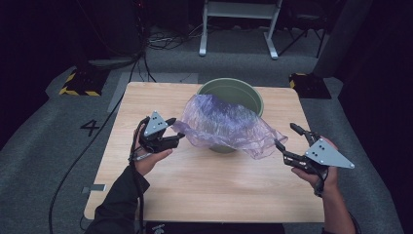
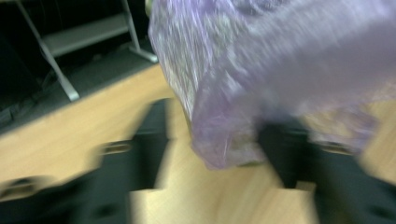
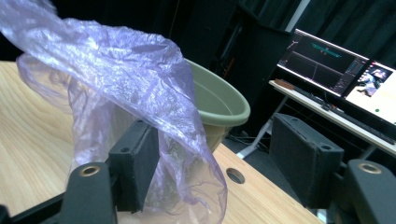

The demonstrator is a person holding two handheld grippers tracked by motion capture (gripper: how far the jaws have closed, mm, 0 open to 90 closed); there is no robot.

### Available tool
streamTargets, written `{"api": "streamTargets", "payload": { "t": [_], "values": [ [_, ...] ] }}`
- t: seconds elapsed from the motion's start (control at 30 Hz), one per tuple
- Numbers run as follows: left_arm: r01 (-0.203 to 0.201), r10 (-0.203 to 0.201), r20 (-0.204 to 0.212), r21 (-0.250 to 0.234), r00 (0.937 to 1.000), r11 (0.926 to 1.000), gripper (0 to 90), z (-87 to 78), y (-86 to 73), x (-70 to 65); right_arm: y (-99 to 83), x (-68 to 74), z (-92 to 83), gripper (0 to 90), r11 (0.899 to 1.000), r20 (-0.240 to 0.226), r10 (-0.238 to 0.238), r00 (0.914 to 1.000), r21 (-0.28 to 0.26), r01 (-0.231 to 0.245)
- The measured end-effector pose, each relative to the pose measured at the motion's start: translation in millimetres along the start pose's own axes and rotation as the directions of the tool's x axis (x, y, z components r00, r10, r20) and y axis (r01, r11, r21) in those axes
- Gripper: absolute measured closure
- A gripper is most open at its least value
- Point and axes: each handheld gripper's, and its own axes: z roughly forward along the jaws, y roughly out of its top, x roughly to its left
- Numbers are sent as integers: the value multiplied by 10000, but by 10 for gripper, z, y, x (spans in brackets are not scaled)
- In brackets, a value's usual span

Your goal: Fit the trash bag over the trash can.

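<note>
- Purple film: the plastic bag (image 1: 226, 126) lies draped over the green bucket (image 1: 253, 95) at the centre of the high view, its edges trailing toward both sides.
- Thin, light and limp, it will probably slip and crumple; pinching a gathered edge looks safest.
- Left gripper (image 1: 176, 130), centre left, has its jaws apart with the bag's corner hanging between them, unpinched.
- Right gripper (image 1: 290, 136), at the right, stands wide open; film brushes one pad (image 3: 135, 163) without being clamped.

A recording lab or studio: black curtains all round, grey carpet floor (image 1: 44, 146) with a taped number 4 (image 1: 90, 127), hazard-striped stand bases (image 1: 80, 83), trailing cables (image 1: 165, 41), lit monitors (image 3: 327, 63).
</note>
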Motion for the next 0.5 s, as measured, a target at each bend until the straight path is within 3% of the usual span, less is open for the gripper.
{"api": "streamTargets", "payload": {
  "t": [0.03, 0.13, 0.33, 0.43, 0.5],
  "values": [
    [-80, 81, 114, -44, 9999, 10000, 234, -17, -17, -22, -5, 1, 12, 311, 9999, -176, -65, 9998, 86, 66],
    [-511, 517, 309, -198, 9982, 9985, 185, -97, -44, -89, -12, 12, 90, 323, 9978, -202, -305, 9993, 577, 316],
    [-956, 1026, 813, -856, 9914, 9917, 156, -255, 68, -241, -6, -85, 256, 585, 9964, -197, 16, 9998, 846, 1],
    [-1365, 1448, 825, -982, 9860, 9858, 162, -293, 199, -329, 40, -121, 310, 691, 9965, -470, -26, 9989, 829, 65],
    [-1592, 1661, 606, -1055, 9842, 9816, 181, -296, 291, -355, 73, -132, 340, 731, 9962, -520, -95, 9986, 859, 139]
  ]
}}
